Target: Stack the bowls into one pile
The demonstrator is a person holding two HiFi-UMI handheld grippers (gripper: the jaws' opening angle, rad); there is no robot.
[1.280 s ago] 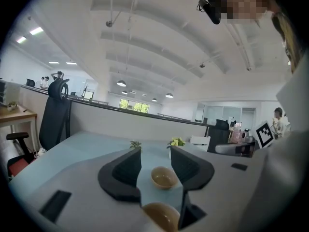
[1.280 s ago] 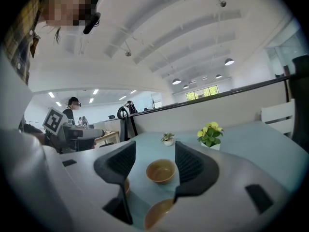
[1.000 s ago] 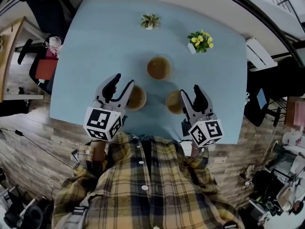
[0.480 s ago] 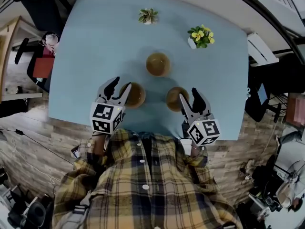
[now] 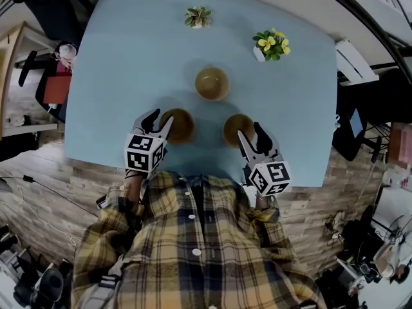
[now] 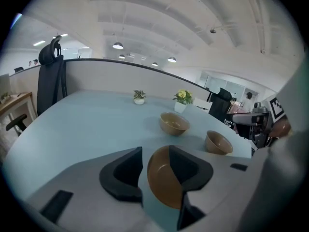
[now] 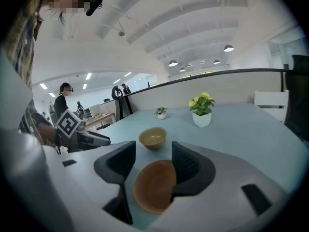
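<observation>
Three brown bowls stand apart on the pale blue table (image 5: 122, 63): a far one (image 5: 212, 84), a near left one (image 5: 179, 125) and a near right one (image 5: 237, 127). My left gripper (image 5: 161, 118) straddles the left bowl's (image 6: 164, 182) near-left rim, one finger (image 6: 190, 166) over the inside, the other (image 6: 123, 173) outside with a gap. Its jaws have just been closing, with the rim between them and no grip showing. My right gripper (image 5: 250, 132) is open over the right bowl (image 7: 154, 187), whose rim lies between its fingers.
Two small potted plants stand at the back, a green one (image 5: 197, 17) and a yellow-flowered one (image 5: 271, 44). The table's near edge runs just under both grippers. Office chairs (image 5: 55, 18) stand off the table's left side.
Both grippers have sunk toward the table and slid forward onto the near bowls. The left jaws have narrowed a little around the left bowl's rim. The bowls have not moved.
</observation>
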